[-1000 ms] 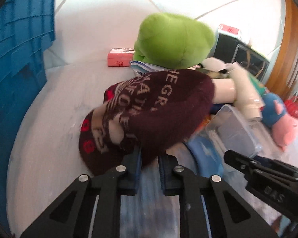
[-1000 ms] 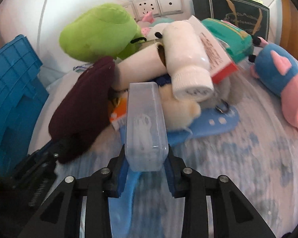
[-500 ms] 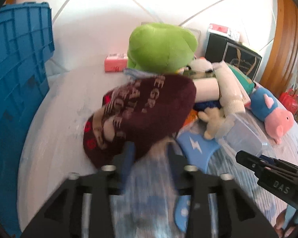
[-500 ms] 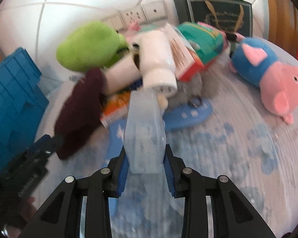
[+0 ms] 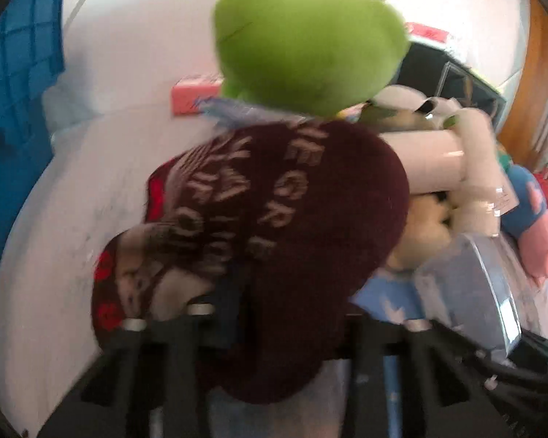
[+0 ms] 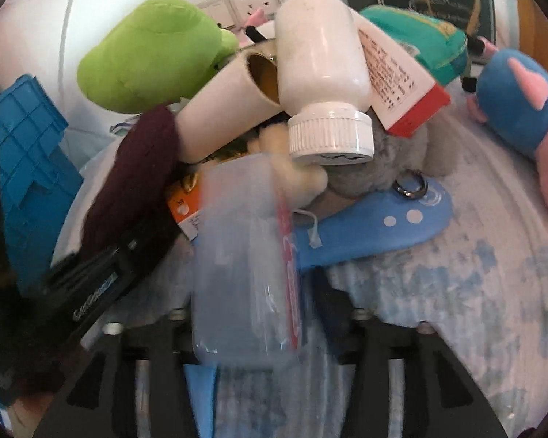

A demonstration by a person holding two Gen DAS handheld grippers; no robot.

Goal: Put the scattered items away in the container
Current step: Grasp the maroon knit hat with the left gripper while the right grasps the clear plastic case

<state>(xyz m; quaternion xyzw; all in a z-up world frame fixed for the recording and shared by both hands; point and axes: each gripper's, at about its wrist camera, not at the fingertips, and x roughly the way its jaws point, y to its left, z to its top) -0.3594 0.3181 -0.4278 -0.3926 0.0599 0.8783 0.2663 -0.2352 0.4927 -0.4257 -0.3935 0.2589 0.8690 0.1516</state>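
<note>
A maroon knit hat [image 5: 274, 226] with pale lettering lies at the front of a pile, and my left gripper [image 5: 277, 332] has its jaws open around the hat's near edge. The hat also shows in the right wrist view [image 6: 135, 175]. My right gripper [image 6: 248, 310] has a clear plastic box [image 6: 244, 255] between its jaws, which stand apart with a gap on the right side. The box also shows in the left wrist view [image 5: 471, 292]. The blue crate [image 5: 14, 73] stands at the left, also in the right wrist view [image 6: 22, 160].
The pile holds a green plush [image 5: 307, 40], a white bottle [image 6: 321, 73], a cardboard tube [image 6: 230, 109], a blue flat toy [image 6: 376, 226] and a teal pouch [image 6: 420, 36]. A blue and pink plush [image 6: 522, 109] lies to the right. A pink box [image 5: 193, 95] sits by the wall.
My left gripper opened, backed off, then came forward onto the hat's edge. My right gripper pulled back with the clear box, then moved toward the pile, and its jaws now look wider.
</note>
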